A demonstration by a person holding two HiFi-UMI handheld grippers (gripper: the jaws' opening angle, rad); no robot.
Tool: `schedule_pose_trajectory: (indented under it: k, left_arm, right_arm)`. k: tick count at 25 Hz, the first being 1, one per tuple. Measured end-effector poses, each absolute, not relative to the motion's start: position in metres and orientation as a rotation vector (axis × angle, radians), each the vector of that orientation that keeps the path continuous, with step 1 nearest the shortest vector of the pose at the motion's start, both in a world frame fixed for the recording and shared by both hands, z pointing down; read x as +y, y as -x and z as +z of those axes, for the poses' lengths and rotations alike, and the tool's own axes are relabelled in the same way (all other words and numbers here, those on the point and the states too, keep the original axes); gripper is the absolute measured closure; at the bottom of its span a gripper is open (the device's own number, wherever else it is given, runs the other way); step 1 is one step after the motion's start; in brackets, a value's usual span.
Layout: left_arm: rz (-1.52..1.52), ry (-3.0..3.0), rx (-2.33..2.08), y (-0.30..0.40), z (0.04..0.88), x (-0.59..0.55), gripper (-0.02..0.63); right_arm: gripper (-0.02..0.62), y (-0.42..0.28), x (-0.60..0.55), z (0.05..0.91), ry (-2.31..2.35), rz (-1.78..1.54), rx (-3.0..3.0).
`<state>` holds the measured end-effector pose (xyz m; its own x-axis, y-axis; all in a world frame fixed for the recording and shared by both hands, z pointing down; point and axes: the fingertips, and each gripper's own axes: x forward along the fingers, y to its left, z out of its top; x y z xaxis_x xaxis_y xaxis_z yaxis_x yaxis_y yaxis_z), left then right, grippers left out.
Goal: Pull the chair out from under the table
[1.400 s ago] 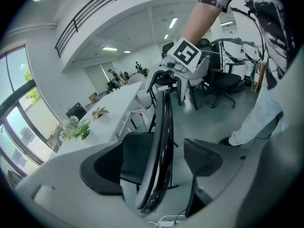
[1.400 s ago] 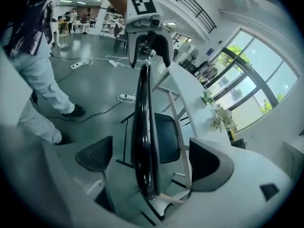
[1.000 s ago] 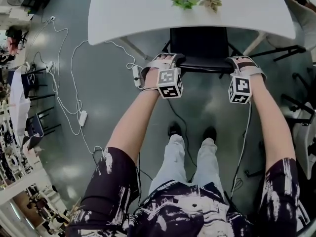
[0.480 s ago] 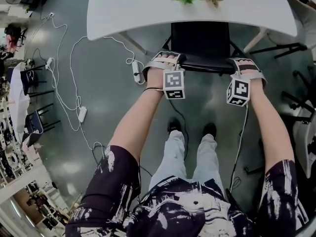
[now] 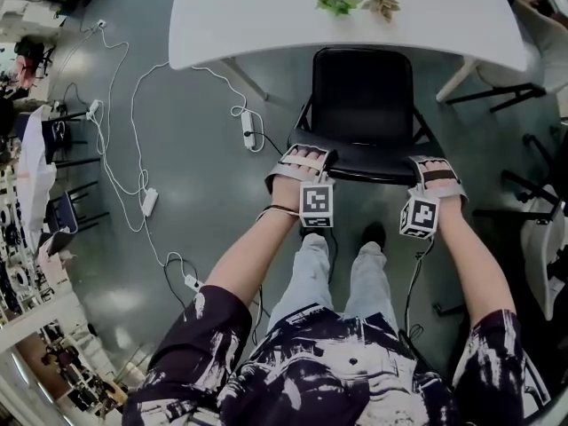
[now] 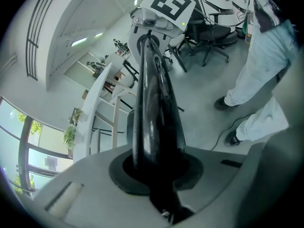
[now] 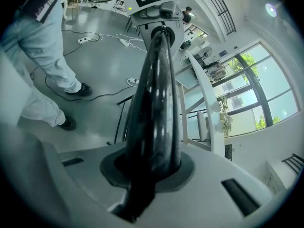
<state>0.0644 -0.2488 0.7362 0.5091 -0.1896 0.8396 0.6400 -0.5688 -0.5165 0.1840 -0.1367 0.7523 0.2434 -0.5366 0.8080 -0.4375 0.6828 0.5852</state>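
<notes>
The black chair (image 5: 362,105) stands partly out from under the white table (image 5: 266,16), its seat showing in the head view. My left gripper (image 5: 302,161) is shut on the left end of the backrest's top edge (image 5: 368,161), and my right gripper (image 5: 435,172) is shut on the right end. Both pairs of jaws have just been closing, with the backrest between them. In the left gripper view the glossy black backrest (image 6: 154,108) runs from my left gripper (image 6: 156,175) to the other gripper. The right gripper view shows the same backrest (image 7: 156,99) clamped in my right gripper (image 7: 147,170).
Two small plants (image 5: 337,0) sit on the table. A power strip (image 5: 249,130) and white cables (image 5: 133,140) lie on the floor to the left. The person's feet (image 5: 371,234) are just behind the chair. Other chair legs (image 5: 497,91) stand at the right.
The chair has slid out from under the table toward the person, both grippers moving back with it. The arms are now more bent and the whole seat shows.
</notes>
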Motion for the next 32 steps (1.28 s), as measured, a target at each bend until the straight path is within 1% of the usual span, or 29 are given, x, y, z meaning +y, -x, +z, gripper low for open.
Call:
schedule_pose_trajectory:
  k: [3,8,16,24,32]
  left_arm:
    - [-1.187,1.868,-0.368,-0.039,0.737,-0.222,0.568]
    - [-1.201,1.880,-0.366,-0.009,0.736,-0.184,0.568]
    - [-1.225,1.898,-0.367,0.016,0.735,-0.131,0.569]
    - [-1.247,1.903,-0.406,0.049,0.737,-0.087,0.569]
    - [-1.281,1.907,-0.430,0.077,0.738,-0.057,0.558]
  right_arm:
    - [0.545,-0.156,-0.115,0.744,-0.912,-0.066,-1.407]
    - [0.545,-0.128,-0.077,0.745,-0.902,-0.062,-1.408]
    - [0.546,-0.109,-0.025,0.746,-0.860,-0.099,-1.387]
    - [0.546,-0.072,0.020,0.747,-0.864,-0.062,-1.395]
    - [0.545,-0.047,0.049,0.749,-0.842,-0.076,-1.393]
